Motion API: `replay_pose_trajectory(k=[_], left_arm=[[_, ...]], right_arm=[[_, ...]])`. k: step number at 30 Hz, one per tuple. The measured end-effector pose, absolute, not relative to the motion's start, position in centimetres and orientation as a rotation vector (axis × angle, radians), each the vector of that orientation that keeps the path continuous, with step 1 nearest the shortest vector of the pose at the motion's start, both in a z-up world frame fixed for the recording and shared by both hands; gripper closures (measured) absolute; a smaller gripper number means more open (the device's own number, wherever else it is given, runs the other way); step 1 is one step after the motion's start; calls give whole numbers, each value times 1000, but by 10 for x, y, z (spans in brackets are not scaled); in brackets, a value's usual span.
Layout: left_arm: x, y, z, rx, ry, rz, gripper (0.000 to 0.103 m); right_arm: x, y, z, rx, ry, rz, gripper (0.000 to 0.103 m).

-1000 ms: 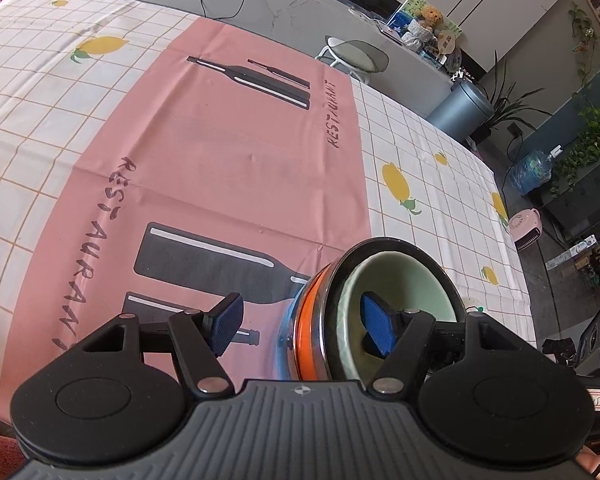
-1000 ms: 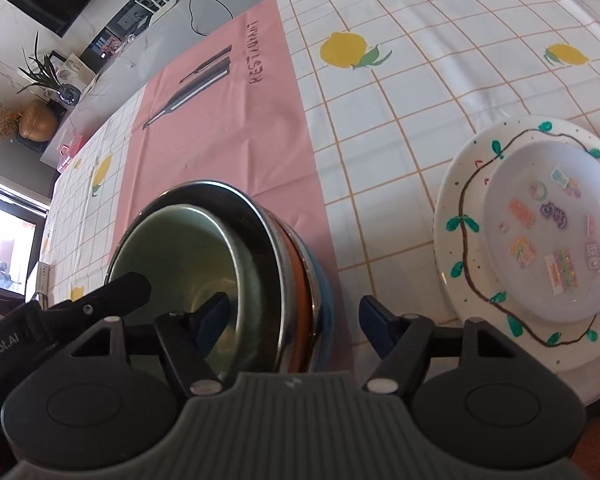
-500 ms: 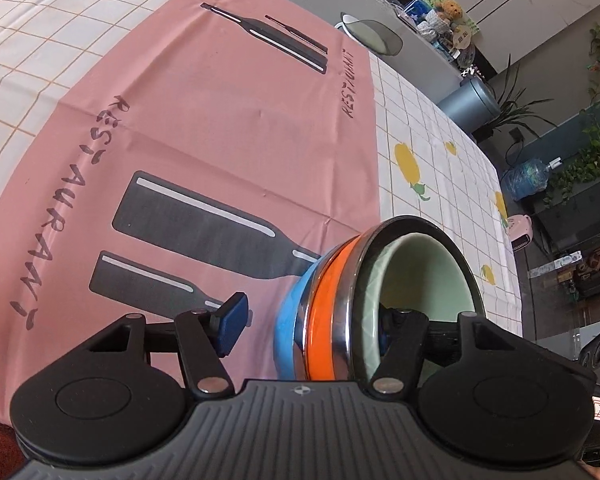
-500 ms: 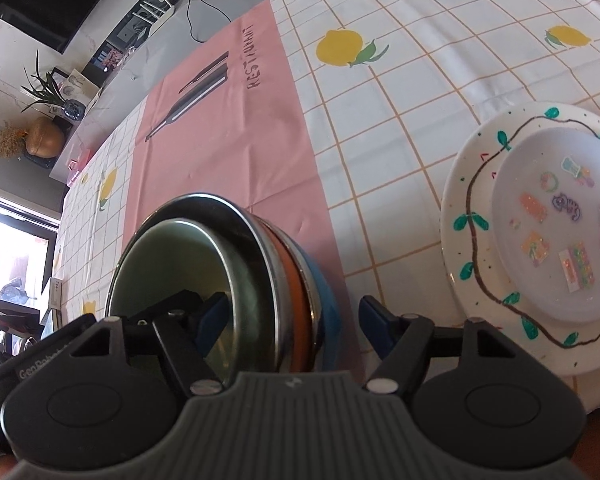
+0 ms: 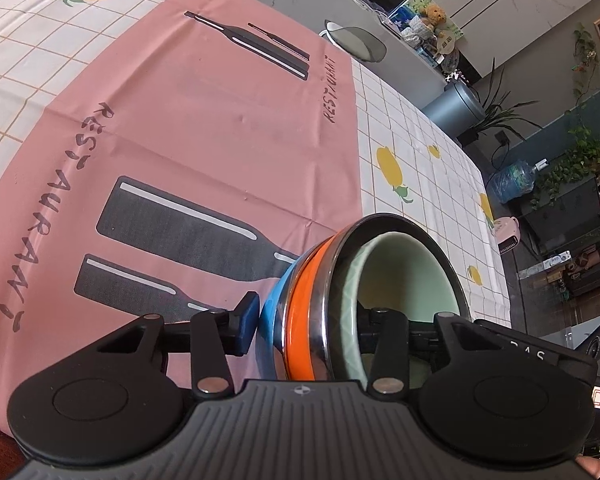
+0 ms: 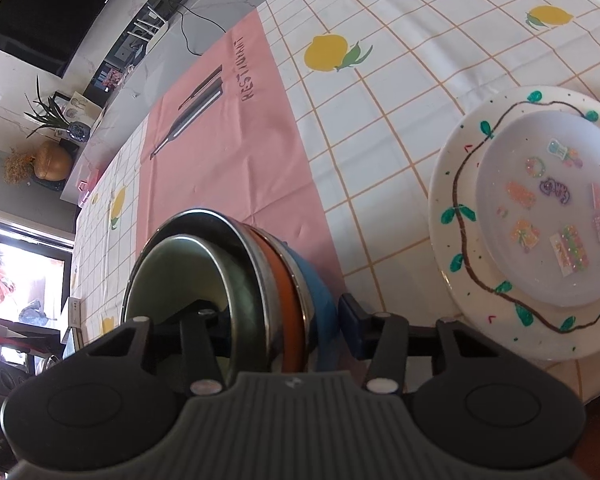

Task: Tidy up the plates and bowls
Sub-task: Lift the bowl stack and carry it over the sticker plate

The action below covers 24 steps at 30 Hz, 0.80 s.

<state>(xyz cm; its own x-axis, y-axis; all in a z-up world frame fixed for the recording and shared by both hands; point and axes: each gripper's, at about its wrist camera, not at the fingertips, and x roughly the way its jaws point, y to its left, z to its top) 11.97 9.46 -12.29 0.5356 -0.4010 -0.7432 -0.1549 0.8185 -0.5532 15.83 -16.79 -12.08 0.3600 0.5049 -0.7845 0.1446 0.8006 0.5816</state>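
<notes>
A nested stack of bowls [image 5: 340,292], made up of a blue bowl at the bottom, an orange one, a shiny steel one and a pale green ceramic bowl innermost, is being taken hold of from two opposite sides on the pink printed cloth [image 5: 204,120] that lies over the white lemon-patterned tablecloth [image 6: 400,92]. The jaws of the left gripper [image 5: 312,326] have just been closing and are now seen clamped across the stack's wall, one blue pad pressed on the blue outside, the other finger reaching inside the green bowl. The jaws of the right gripper [image 6: 276,320] have likewise just been closing; its inner finger is set inside the green bowl and its outer pad lies against the blue side, so a grip on the stack is judged to be made. The step in hand is taken to be the two-handed seizing of the stack; next, an even lift by both hands is called for, with the bowls kept level so that none slides out. To the right, well apart from the stack, a white plate with a painted vine border [image 6: 452,200] is seen carrying a smaller lilac plate with stickers [image 6: 548,208]. Nothing is seen lying between stack and plates.
</notes>
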Motion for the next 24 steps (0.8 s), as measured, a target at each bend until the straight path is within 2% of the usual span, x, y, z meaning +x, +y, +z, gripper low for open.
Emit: replay_pose_trajectory(k=[13, 24], left_arm=[[120, 89, -119, -607, 1008, -178, 55], [120, 46, -78, -505, 968, -223, 55]], right_arm=[[151, -174, -118, 660, 1197, 237, 55], [139, -211, -92, 715, 1136, 256, 55]])
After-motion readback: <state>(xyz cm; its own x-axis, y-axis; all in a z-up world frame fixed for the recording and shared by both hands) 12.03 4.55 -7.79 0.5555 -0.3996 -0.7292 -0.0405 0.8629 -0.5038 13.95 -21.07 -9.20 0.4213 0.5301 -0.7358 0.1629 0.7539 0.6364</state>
